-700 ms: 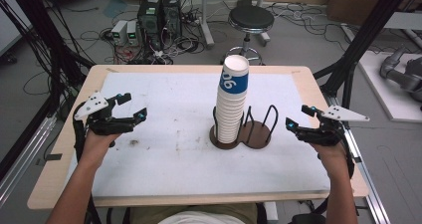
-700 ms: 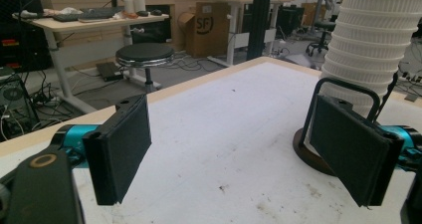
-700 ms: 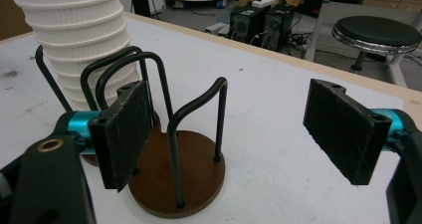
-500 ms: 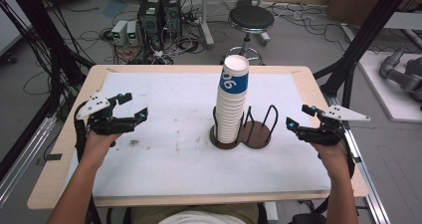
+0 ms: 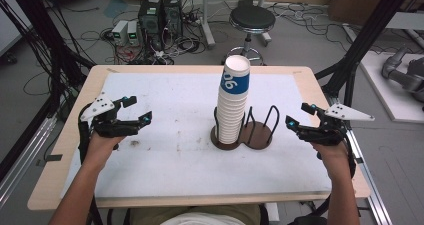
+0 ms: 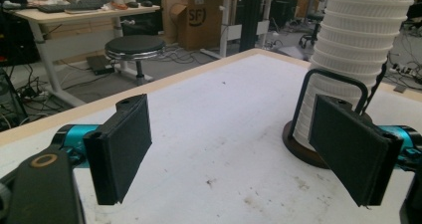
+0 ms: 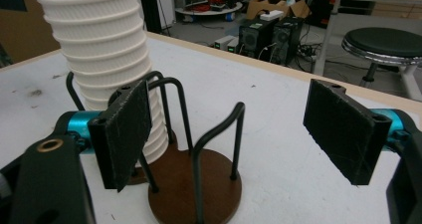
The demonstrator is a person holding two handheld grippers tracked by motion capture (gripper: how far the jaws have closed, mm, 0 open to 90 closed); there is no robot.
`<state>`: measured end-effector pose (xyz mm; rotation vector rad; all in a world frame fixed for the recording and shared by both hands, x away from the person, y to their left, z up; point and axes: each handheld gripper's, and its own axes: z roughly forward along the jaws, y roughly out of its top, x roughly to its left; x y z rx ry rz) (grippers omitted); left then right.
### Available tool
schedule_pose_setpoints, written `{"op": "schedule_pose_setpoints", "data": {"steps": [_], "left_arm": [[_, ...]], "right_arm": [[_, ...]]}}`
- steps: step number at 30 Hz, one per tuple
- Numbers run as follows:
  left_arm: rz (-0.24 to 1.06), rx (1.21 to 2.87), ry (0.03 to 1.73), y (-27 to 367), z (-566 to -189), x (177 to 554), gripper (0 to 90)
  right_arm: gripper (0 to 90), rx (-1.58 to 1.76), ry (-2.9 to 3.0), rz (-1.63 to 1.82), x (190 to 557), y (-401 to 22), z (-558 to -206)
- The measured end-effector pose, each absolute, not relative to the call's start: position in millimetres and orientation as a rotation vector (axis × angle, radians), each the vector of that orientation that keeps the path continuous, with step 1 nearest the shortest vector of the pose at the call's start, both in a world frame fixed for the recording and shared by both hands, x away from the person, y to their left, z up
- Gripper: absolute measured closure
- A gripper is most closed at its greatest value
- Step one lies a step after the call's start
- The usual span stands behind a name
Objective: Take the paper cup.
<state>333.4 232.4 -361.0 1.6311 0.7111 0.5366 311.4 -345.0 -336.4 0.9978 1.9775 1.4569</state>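
A tall stack of white paper cups (image 5: 232, 102), the top one with a blue band, stands in the left ring of a brown two-place wire cup holder (image 5: 259, 133) at the table's middle. The holder's right place (image 7: 196, 184) has no cup in it. My left gripper (image 5: 138, 110) hovers open over the table's left side, its jaws wide apart, pointing toward the stack (image 6: 358, 50). My right gripper (image 5: 298, 116) is open at the right, close beside the holder, and nothing lies between its jaws (image 7: 234, 129).
The white mat (image 5: 170, 160) covers a wooden table (image 5: 50, 185). Behind the table are a black stool (image 5: 251, 20), computer cases (image 5: 160, 12) and cables on the floor. Black frame posts (image 5: 365, 40) stand at both sides.
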Motion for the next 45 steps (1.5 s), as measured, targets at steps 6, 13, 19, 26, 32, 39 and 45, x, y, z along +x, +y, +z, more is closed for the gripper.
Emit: {"op": "schedule_pose_setpoints", "data": {"steps": [6, 13, 19, 26, 32, 39, 45], "left_arm": [[0.522, 1.658, 0.708, 228, -363, 332, 16.9], [0.508, 1.666, 0.727, 227, -368, 334, 17.0], [0.505, 1.665, 0.733, 227, -368, 334, 16.9], [0.506, 1.661, 0.736, 228, -368, 334, 17.0], [0.503, 1.668, 0.737, 227, -368, 334, 17.0], [0.502, 1.674, 0.740, 225, -369, 335, 16.9], [0.496, 1.673, 0.738, 225, -369, 335, 17.0]], "right_arm": [[17.7, 0.970, 1.986, 1.465, 312, -333, -330], [17.7, 0.890, 2.026, 1.499, 312, -308, -319], [17.6, 0.840, 2.040, 1.554, 313, -287, -309], [14.9, 0.769, 2.054, 1.606, 321, -259, -298], [13.8, 0.756, 2.090, 1.614, 328, -246, -299], [13.4, 0.783, 2.107, 1.585, 344, -237, -304], [13.3, 0.775, 2.154, 1.597, 354, -226, -309]]}}
